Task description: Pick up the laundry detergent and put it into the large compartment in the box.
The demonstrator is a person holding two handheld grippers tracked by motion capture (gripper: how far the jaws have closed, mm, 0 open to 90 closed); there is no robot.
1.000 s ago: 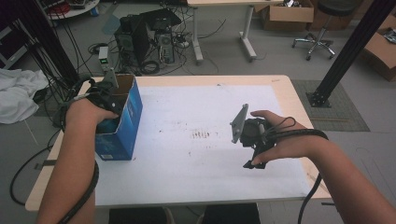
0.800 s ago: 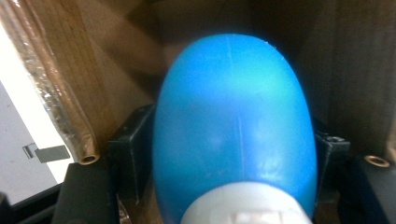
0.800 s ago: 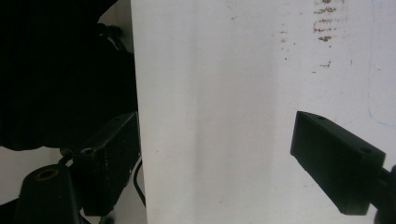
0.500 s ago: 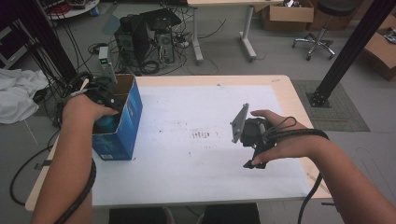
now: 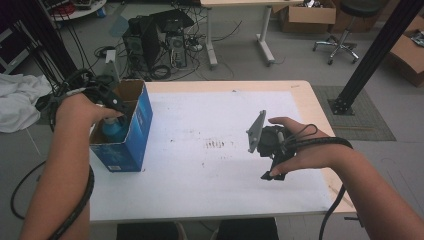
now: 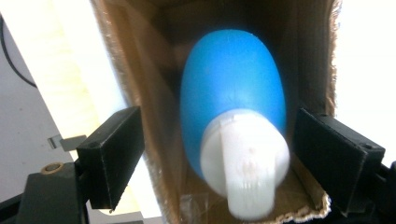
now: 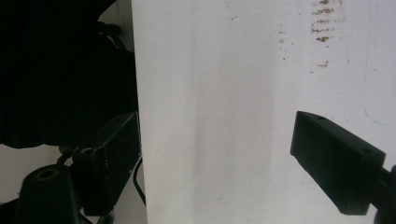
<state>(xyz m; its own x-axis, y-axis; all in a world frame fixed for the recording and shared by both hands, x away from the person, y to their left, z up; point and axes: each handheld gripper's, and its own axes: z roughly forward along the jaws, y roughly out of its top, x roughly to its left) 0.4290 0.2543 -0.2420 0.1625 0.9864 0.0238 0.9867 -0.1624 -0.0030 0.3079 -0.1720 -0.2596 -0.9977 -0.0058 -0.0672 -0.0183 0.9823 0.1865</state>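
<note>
At the left of the table (image 5: 200,200), the left gripper (image 6: 217,149) hangs over the open top of a blue cardboard box (image 5: 131,135), and its jaws, which have just been opening, stand apart on either side of a blue bottle (image 6: 233,98) with a white cap (image 6: 245,163) without pressing on it. The bottle sits inside the box, cap end up toward the gripper, at the table's left edge. To the right, well apart from the box, the right gripper (image 7: 219,154) is held over the bare white tabletop with its jaws wide apart and nothing between them.
</note>
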